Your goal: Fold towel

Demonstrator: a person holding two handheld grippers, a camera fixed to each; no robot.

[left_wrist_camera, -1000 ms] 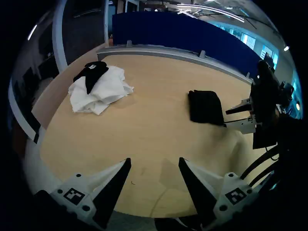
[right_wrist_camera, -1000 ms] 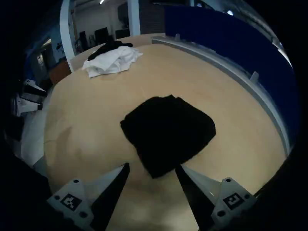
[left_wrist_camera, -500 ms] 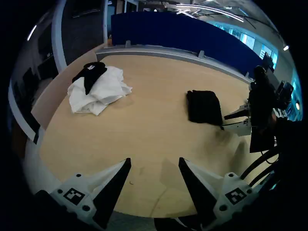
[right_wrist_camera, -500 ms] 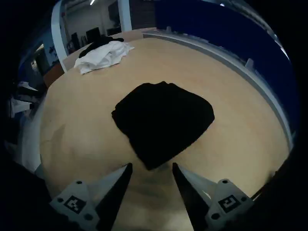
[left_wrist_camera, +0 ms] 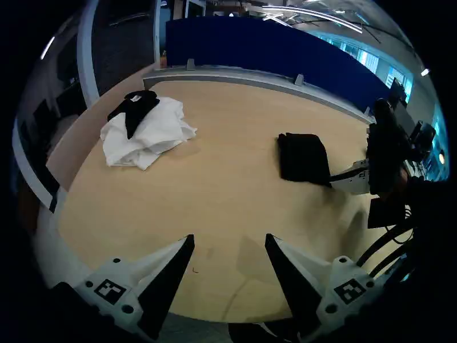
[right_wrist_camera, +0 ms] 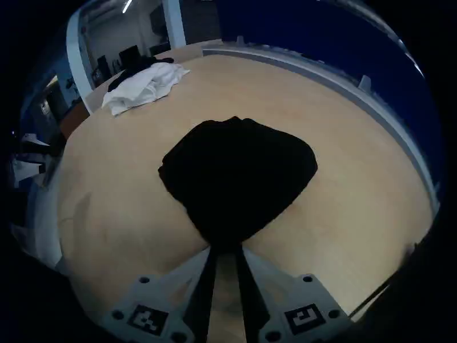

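Observation:
A black folded towel [right_wrist_camera: 240, 171] lies on the round wooden table [right_wrist_camera: 354, 188]. My right gripper [right_wrist_camera: 225, 248] has its fingers drawn together on the towel's near corner, which is pinched between the tips. In the left gripper view the same towel [left_wrist_camera: 303, 157] lies right of centre, and the right gripper [left_wrist_camera: 343, 177], held by a person's hand, touches its near right edge. My left gripper [left_wrist_camera: 228, 254] hovers open over the table's front edge [left_wrist_camera: 228, 303], with nothing between its fingers, far from the towel.
A pile of white cloth [left_wrist_camera: 148, 134] with a black garment [left_wrist_camera: 134, 108] on top sits at the table's far left, also seen as the white pile [right_wrist_camera: 143, 86]. A blue partition [left_wrist_camera: 274, 51] and a grey rail [left_wrist_camera: 257, 80] border the far side.
My right gripper moved forward to the black towel and shut on its near corner; it stood open a second ago. The left gripper has stayed in place, open.

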